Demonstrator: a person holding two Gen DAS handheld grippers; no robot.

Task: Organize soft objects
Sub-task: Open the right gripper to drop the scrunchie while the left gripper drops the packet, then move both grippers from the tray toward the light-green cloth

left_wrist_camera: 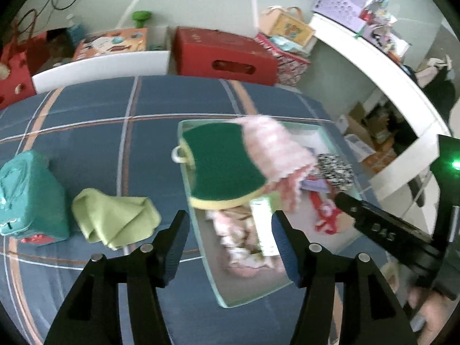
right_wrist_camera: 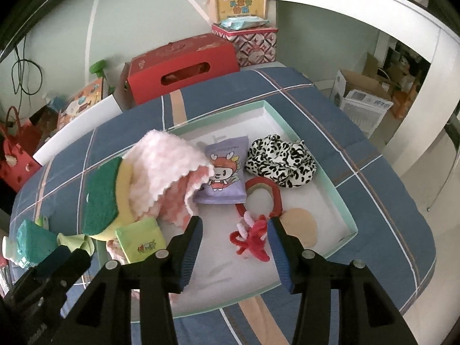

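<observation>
Both the left tongs and right tongs stood apart, holding nothing, above the shallow mint-rimmed tray on the plaid bed. A green-and-yellow sponge and pink fluffy cloth lay in the tray; a green cloth lay outside it.

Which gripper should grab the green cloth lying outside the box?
Probably the left. The green cloth lies on the blue bedcover, just ahead and left of the open left gripper. The right gripper, also open, hangs over the tray.
</observation>
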